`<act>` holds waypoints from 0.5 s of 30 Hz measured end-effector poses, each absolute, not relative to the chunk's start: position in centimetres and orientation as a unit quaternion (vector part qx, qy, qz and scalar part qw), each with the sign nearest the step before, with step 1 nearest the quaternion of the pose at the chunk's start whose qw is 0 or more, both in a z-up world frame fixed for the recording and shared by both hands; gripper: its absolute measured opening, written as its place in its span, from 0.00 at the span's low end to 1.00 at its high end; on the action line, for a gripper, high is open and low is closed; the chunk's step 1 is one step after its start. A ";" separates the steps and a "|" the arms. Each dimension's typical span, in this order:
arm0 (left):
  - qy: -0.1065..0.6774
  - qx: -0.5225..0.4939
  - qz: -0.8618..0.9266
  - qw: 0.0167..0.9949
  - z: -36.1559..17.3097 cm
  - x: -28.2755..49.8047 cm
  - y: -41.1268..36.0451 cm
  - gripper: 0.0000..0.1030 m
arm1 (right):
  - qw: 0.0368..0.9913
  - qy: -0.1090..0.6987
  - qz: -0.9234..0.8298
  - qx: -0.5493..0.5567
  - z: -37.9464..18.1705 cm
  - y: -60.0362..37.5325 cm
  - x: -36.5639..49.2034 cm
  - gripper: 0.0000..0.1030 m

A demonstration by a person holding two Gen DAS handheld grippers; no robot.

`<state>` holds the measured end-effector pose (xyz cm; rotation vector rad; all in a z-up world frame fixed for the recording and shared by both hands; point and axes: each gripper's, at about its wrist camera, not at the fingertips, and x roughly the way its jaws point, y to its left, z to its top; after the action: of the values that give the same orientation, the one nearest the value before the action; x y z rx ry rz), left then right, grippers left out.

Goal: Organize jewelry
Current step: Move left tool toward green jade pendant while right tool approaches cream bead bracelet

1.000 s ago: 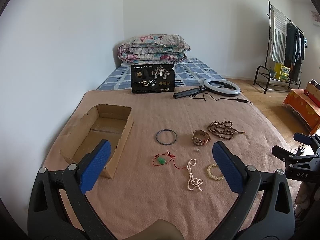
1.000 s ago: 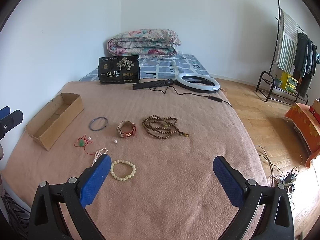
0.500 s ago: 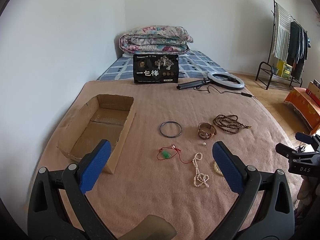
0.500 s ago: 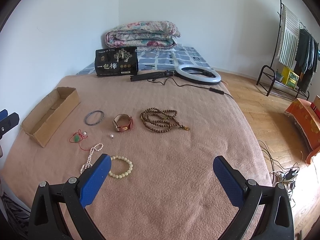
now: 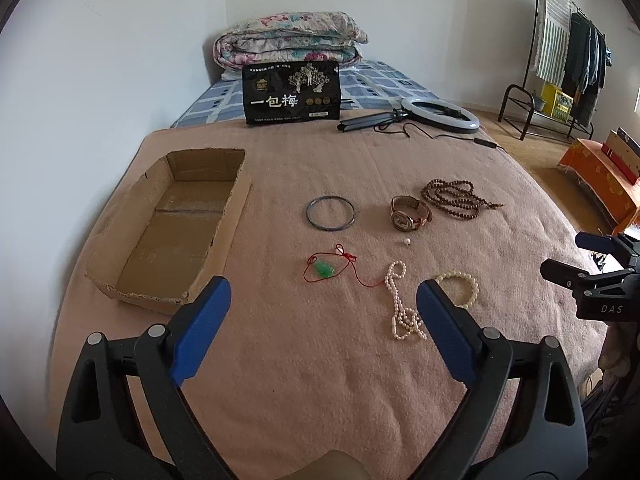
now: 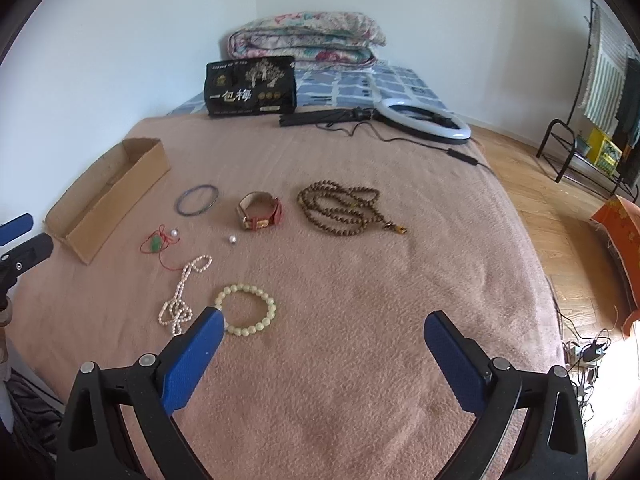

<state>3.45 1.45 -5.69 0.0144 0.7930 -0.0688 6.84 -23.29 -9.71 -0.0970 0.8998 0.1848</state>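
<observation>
The pearl strand (image 5: 402, 304) lies loose on the bed's blanket (image 5: 320, 360), tangled with the red cord pendant (image 5: 326, 268); closing my empty left hand-held gripper (image 5: 322, 312) could drag both, while my right hand-held gripper (image 6: 320, 344) hangs wide, empty

A folded floral quilt (image 5: 290, 36), black snack bag (image 5: 291, 92), ring light (image 5: 439, 114) and clothes rack (image 5: 568, 56) sit beyond
</observation>
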 end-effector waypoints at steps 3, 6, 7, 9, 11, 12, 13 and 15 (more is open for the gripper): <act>0.405 0.002 -0.042 0.913 -6.6 4.3 1.3 0.84 | 0.885 0.451 0.109 -0.048 -10.4 -22.8 7.8 0.93; 0.420 -0.005 -0.045 0.907 -7.2 5.4 1.3 0.73 | 0.878 0.460 0.121 -0.060 -11.1 -22.0 8.9 0.91; 0.425 -0.006 -0.046 0.904 -7.4 5.9 1.2 0.71 | 0.874 0.465 0.127 -0.063 -11.3 -21.9 9.2 0.91; 0.434 -0.011 -0.051 0.900 -7.9 6.9 1.2 0.69 | 0.866 0.474 0.141 -0.068 -11.9 -21.5 9.8 0.89; 0.442 -0.014 -0.053 0.895 -8.4 7.8 1.1 0.62 | 0.858 0.486 0.153 -0.071 -12.5 -21.1 10.3 0.86; 0.447 -0.014 -0.054 0.893 -8.7 8.4 1.1 0.61 | 0.852 0.493 0.158 -0.071 -12.9 -20.9 10.6 0.84; 0.450 -0.014 -0.053 0.891 -9.1 8.8 1.1 0.60 | 0.848 0.500 0.163 -0.070 -13.2 -20.8 10.9 0.83; 0.465 -0.023 -0.055 0.883 -9.9 9.8 1.1 0.52 | 0.841 0.510 0.169 -0.069 -13.8 -20.6 11.3 0.78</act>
<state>9.84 1.14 -9.87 -0.0475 0.9677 -0.1150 11.32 -20.56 -13.79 -0.1458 1.0777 0.3563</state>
